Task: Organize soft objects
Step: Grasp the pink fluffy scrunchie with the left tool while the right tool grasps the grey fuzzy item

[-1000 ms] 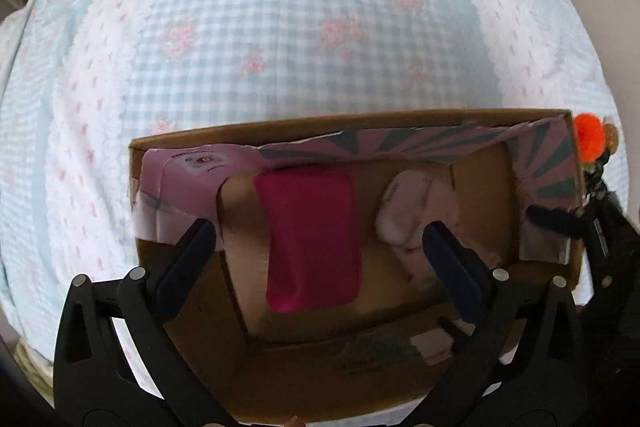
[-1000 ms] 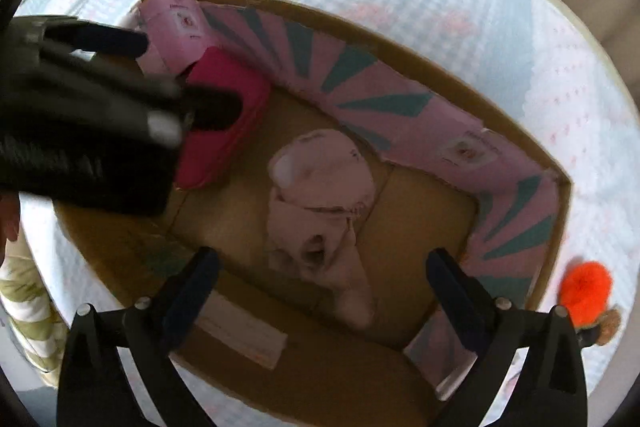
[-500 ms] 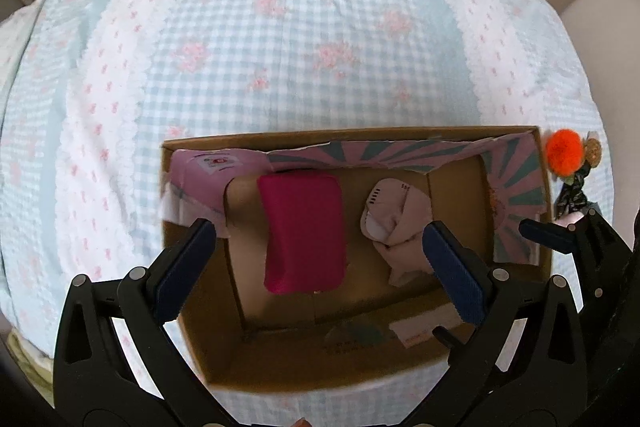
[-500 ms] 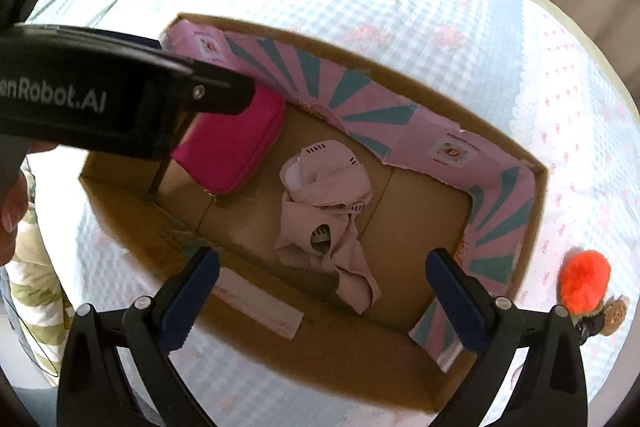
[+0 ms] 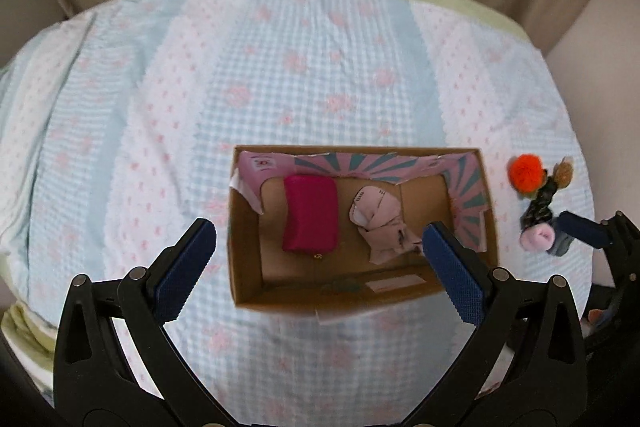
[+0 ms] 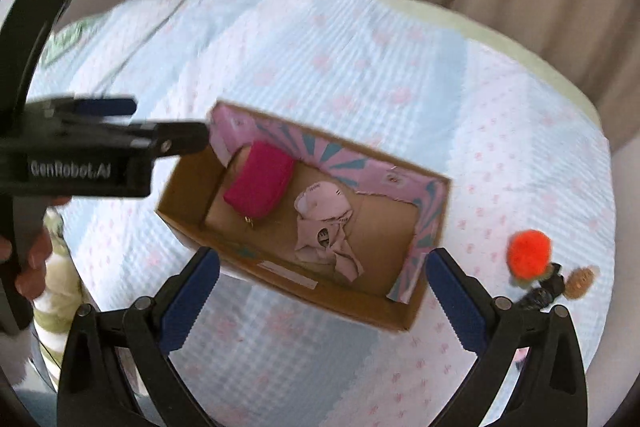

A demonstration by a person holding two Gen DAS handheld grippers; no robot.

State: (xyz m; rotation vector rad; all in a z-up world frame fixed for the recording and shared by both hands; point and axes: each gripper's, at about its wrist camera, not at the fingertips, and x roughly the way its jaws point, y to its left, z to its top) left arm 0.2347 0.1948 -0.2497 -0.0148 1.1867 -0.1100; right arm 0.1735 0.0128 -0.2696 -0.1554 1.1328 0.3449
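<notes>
Cardboard box (image 5: pixel 248 267) on the bed (image 5: pixel 280 75) holds a magenta pouch (image 5: pixel 310 213) and pale pink garment (image 5: pixel 378 223) — two items stowed. Fuzzy toy with orange pom-pom (image 5: pixel 538 199) lies outside, just right of the box, left to do. Left tongs (image 5: pixel 316 265) and right tongs (image 6: pixel 324 291) both gape wide, empty.

Left tool (image 5: pixel 316 251) agape, right tool (image 6: pixel 322 281) too — both empty

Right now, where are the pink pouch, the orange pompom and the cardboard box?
pink pouch (image 5: pixel 310 213): left wrist view, middle of its top face.
orange pompom (image 6: pixel 529 253): right wrist view, centre of the fluffy ball.
cardboard box (image 5: pixel 244 247): left wrist view, its left wall.
</notes>
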